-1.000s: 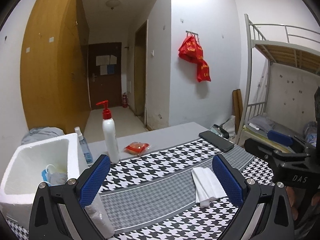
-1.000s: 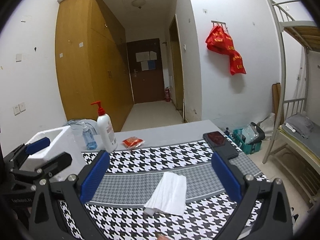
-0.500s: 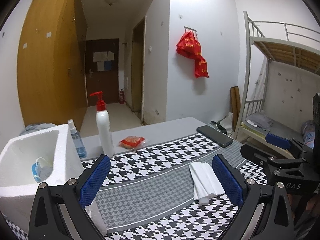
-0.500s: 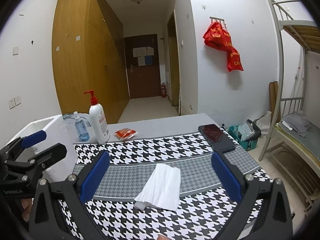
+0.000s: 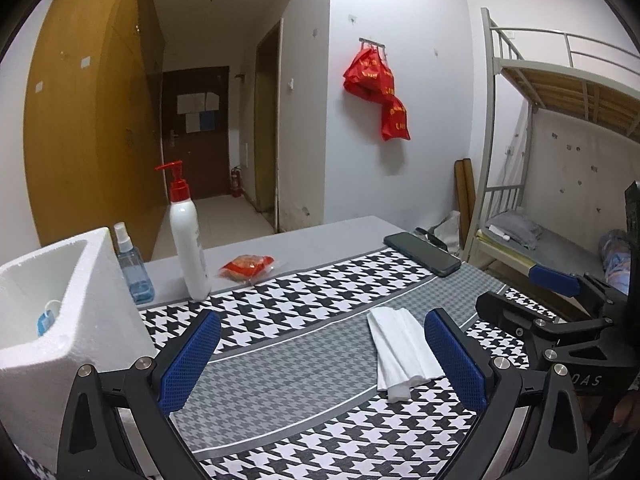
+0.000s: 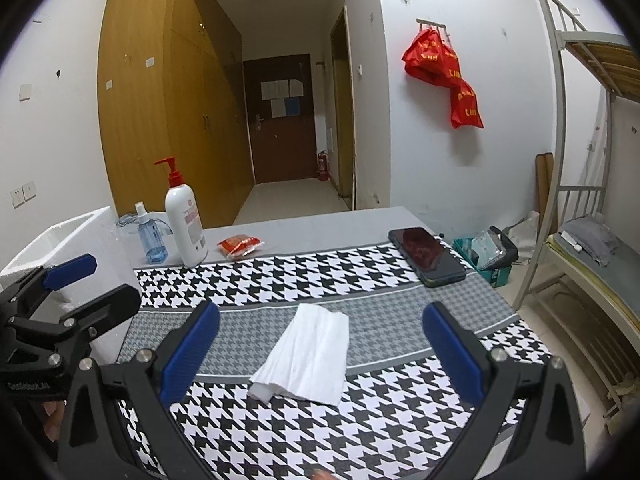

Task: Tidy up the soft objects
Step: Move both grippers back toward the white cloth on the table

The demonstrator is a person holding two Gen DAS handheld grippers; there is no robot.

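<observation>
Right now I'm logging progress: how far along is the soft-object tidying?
Early. A blue item already sits in the foam box. Nothing is in hand: the left gripper and right gripper are both open. The folded white cloth still lies on the table.

Even indoor light, strong fisheye bending

Straight lines are curved toward dark vignetted corners; soft shadows are cast; slight blur is seen on distant details.

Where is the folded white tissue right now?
The folded white tissue lies on the houndstooth cloth, centred between the open right gripper, nearer than the phone.
</observation>
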